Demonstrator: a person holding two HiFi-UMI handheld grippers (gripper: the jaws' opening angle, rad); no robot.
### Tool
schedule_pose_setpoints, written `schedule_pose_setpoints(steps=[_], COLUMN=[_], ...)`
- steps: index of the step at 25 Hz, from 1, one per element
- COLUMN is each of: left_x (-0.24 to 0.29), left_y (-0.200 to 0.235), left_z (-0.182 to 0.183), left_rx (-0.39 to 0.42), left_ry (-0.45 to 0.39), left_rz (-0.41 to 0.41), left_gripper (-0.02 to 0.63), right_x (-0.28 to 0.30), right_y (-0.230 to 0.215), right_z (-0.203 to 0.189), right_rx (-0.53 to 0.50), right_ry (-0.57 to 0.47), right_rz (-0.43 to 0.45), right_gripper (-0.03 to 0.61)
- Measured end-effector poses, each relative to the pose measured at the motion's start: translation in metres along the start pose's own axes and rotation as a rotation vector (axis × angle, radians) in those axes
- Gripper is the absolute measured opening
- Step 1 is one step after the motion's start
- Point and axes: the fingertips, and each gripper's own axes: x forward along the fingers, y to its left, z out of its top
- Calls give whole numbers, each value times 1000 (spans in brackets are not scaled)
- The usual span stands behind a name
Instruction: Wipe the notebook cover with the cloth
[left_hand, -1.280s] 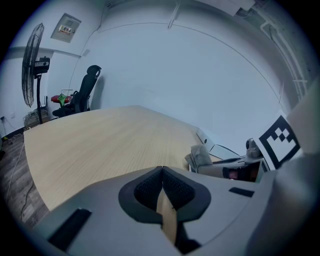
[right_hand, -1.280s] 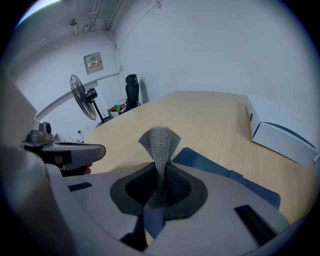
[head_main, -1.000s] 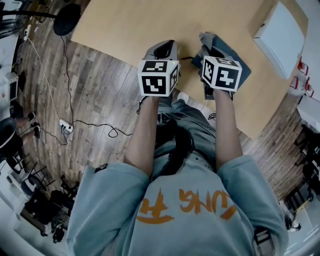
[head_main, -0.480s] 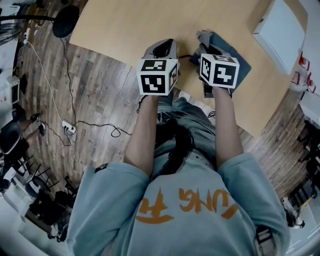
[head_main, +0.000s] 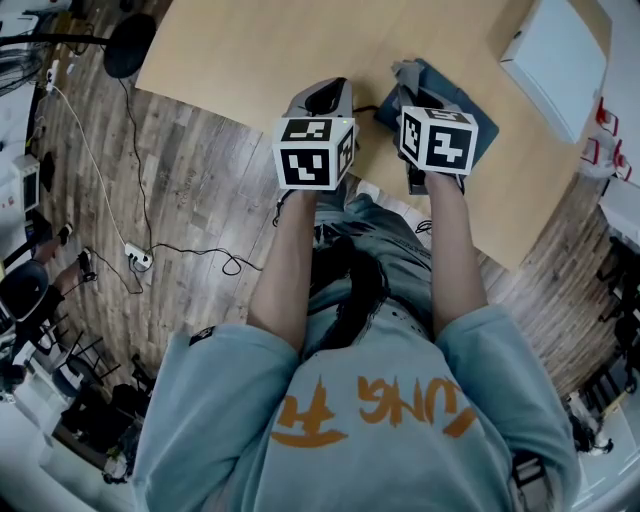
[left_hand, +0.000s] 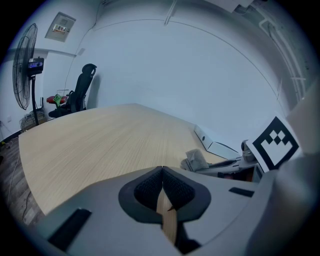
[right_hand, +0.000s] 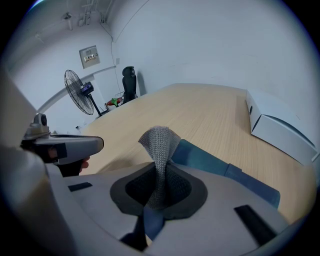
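so, the first part looks done: the cloth (right_hand: 160, 142), a grey knitted piece, is clamped between the jaws of the right gripper (right_hand: 159, 189), and its free end stands up in a fold beyond the jaw tips. the notebook (right_hand: 212, 161) lies directly under and ahead of this gripper. in my judgement the wiping itself remains to be done; no view shows clearly if the cloth touches the cover, and nothing on the cover tells me which part was already wiped.

the left gripper (left_hand: 162, 186) has its jaws together with nothing between them; only the table (head_main: 250, 50) is seen through the thin slit. in the head view it sits just left of the right gripper, near the close edge of the table, and it does not touch the notebook.

the notebook is in the upper middle of the head view, a little to the right, flat on the table and closed. its cover is dark blue and plain, with a narrow band of slightly different blue crossing it near one end. i see no stain or dust on it. a white box (head_main: 555, 65) rests well apart, in the upper right corner.
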Motion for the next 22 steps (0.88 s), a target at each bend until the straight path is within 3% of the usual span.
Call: schedule_pose_setpoints(steps=[22], left_x=[5], left_y=[-30], left_z=[-10], left_rx=[22], left_ry=[17], left_rz=[-26], left_gripper=[17], right_x=[-20], right_y=[-28], right_z=[-14], right_rx=[35], right_ry=[-17], right_rz=[-22], right_gripper=[28])
